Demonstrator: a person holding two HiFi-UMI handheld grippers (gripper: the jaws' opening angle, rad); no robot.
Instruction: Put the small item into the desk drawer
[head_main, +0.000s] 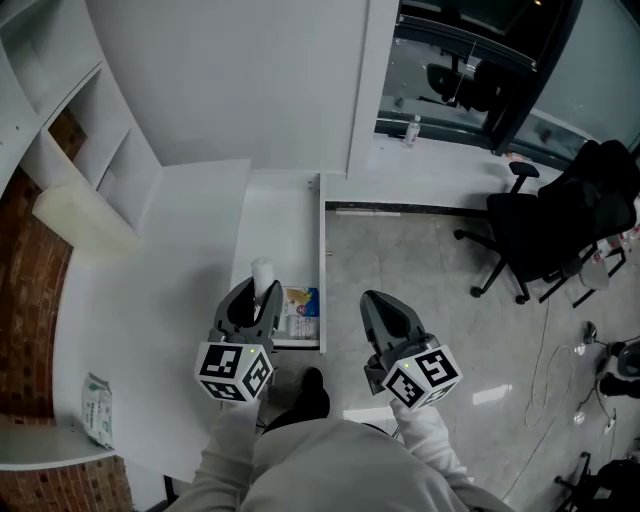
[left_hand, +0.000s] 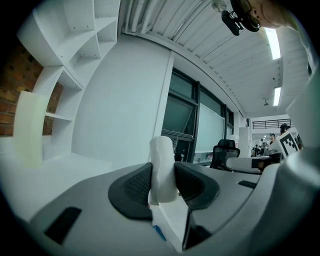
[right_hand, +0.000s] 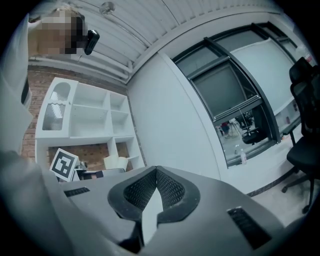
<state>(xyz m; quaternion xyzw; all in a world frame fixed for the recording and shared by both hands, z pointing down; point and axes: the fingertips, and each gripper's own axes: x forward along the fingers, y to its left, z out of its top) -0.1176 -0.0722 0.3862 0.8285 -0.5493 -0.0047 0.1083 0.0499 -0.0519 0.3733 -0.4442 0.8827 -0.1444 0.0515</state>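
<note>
No legible text, brand or number is being shown in any view. Only black-and-white square code patterns, not letters, are being displayed on the left marker cube (head_main: 235, 372) and the right marker cube (head_main: 425, 377); the same kind of pattern is being caught in the left gripper view (left_hand: 289, 143) and the right gripper view (right_hand: 63, 165). Coloured print is being carried by a packet (head_main: 300, 301) in the drawer (head_main: 285, 215), too small to read. Print on a pouch (head_main: 97, 408) on the tabletop (head_main: 150, 300) is also being lost to blur.
</note>
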